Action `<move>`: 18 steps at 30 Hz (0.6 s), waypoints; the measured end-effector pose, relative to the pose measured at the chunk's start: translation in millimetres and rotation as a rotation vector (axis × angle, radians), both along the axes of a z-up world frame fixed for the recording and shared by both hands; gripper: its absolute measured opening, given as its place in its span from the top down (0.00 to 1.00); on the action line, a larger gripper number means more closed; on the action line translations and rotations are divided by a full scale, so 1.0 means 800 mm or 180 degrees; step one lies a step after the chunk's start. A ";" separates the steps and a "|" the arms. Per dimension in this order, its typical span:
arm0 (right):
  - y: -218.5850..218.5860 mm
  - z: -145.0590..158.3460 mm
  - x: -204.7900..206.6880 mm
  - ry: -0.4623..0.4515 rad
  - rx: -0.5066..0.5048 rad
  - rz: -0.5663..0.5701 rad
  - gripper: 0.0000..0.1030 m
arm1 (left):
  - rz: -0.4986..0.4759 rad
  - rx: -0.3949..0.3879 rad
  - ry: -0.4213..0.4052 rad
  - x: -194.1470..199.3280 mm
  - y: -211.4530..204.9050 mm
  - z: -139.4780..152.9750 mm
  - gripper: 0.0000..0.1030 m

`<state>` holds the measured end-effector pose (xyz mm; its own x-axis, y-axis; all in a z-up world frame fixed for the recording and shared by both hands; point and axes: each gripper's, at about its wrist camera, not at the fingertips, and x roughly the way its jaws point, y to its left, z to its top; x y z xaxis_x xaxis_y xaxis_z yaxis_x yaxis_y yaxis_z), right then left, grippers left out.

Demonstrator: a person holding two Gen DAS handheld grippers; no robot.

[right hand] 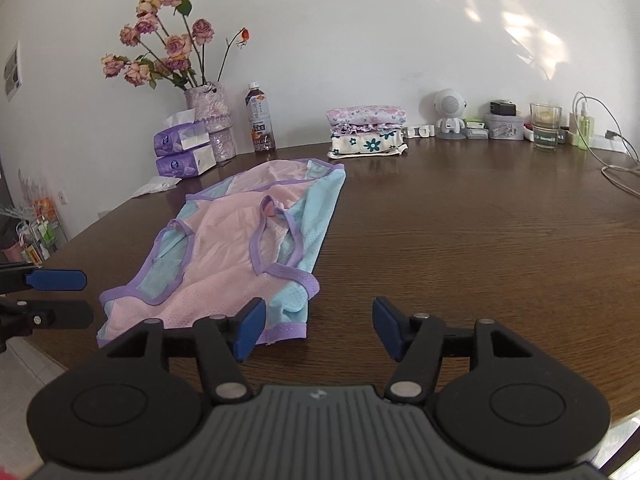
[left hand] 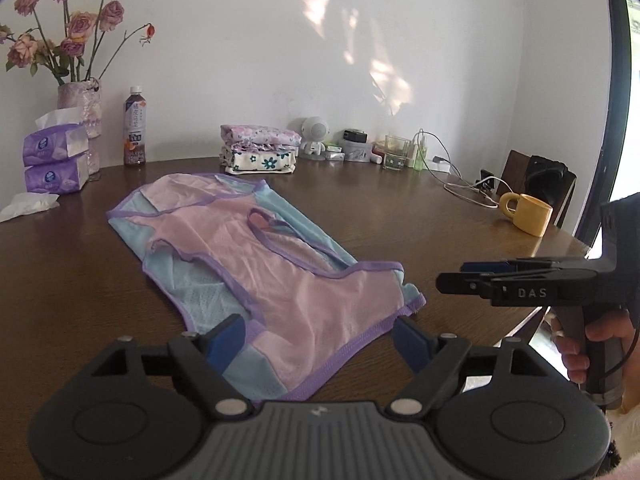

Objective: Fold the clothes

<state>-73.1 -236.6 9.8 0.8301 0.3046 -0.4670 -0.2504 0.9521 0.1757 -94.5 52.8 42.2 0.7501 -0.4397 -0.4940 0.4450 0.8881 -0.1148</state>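
Garment first: a pink-and-light-blue mesh sleeveless top w/ purple trim lies spread flat on the dark brown wooden table, hem end twd the cameras, neck end twd the wall, one armhole strap curled back on the pink panel. Left gripper hovers just above the near hem, blue-padded fingers spread wide, nothing btwn them; whether the pads touch the cloth is hard to say from this angle. Right gripper sits off the top's right edge over bare wood, jaws also wide apart and empty, its left pad just beside the hem corner. In the left view the right tool shows side-on w/ a hand wrapped round the handle. At the back by the wall: a stack of folded floral clothes, a vase of dried pink roses, two purple tissue packs, a dark drink bottle, a small white robot figure. A yellow ceramic mug stands near the table's right edge.
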 end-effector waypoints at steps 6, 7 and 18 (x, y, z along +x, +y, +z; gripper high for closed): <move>0.004 -0.003 0.001 0.0018 0.0043 0.0027 0.38 | 0.0231 0.0001 0.0033 0.013 0.009 -0.004 0.20; 0.007 -0.004 0.001 0.0023 0.0038 0.0049 0.36 | 0.0250 -0.0014 0.0059 0.015 0.011 -0.005 0.20; 0.028 -0.006 0.008 0.0033 -0.0025 0.0082 0.23 | 0.0300 0.0038 0.0132 0.029 0.013 -0.014 0.19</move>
